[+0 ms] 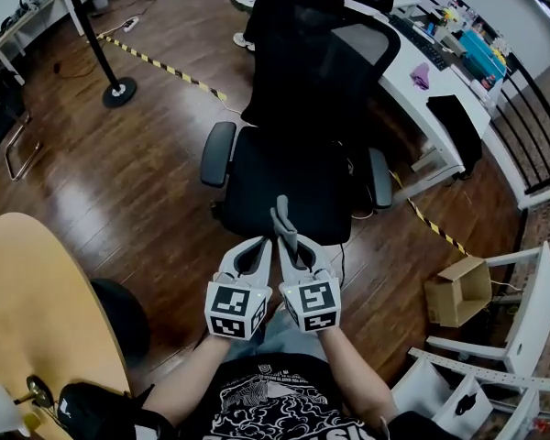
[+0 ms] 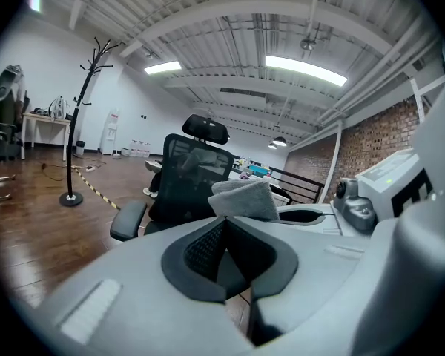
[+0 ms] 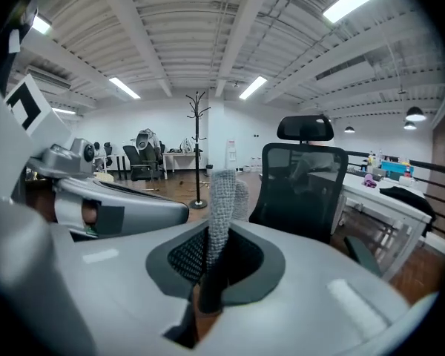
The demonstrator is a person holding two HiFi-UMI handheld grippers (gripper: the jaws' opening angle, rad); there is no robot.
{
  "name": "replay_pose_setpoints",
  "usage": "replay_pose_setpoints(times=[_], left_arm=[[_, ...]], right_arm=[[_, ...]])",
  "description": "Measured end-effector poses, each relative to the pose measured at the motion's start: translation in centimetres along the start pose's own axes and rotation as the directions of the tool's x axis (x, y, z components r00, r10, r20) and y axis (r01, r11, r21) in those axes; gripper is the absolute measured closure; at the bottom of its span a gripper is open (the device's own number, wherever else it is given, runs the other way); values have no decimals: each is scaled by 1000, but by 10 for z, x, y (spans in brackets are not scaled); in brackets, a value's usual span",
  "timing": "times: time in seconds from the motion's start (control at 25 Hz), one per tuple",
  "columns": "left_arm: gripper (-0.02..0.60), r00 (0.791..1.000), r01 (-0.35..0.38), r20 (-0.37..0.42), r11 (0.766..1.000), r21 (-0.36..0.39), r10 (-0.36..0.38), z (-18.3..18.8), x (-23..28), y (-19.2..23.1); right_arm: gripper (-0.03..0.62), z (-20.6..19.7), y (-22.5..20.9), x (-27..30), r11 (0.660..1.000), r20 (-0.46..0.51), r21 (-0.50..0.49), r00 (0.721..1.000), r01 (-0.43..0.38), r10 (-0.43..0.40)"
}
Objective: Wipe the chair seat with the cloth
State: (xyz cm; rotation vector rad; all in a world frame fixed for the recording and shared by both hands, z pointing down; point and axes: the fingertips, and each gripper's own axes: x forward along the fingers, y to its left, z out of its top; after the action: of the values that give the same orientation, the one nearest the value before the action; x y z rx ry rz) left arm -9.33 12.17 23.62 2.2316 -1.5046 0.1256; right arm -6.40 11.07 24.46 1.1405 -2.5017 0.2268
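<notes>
The right gripper (image 1: 291,246) is clenched on the grey cloth (image 1: 282,216), which stands upright over the front edge of the chair seat (image 1: 275,177) — the left gripper (image 1: 259,250) sits just beside it, jaws pressed together, empty.

A cardboard box (image 1: 458,291) sits on the wood floor (image 1: 119,181) near a desk (image 1: 394,71).

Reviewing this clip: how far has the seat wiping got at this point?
Done: the cloth is picked up and clamped in the right gripper. In hand: both grippers are held side by side at the front edge of the chair seat. The cloth sticks up and seems not to touch it. The left gripper is shut and empty. Left: the wiping itself; the seat shows no sign of a stroke.
</notes>
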Motion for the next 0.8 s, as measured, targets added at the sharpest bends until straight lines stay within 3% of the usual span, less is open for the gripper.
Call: replay_pose_setpoints(times=[0.44,0.8], left_arm=[[577,998,-69,11,997,-22,69,10,66,55],[577,988,-155,-1,984,-90,155,-9,141,99]], right_arm=[[585,5,-29,100,992,-3,-70,995,-102,102],[585,-23,-78,190,977,-58,-117,983,-178,172]])
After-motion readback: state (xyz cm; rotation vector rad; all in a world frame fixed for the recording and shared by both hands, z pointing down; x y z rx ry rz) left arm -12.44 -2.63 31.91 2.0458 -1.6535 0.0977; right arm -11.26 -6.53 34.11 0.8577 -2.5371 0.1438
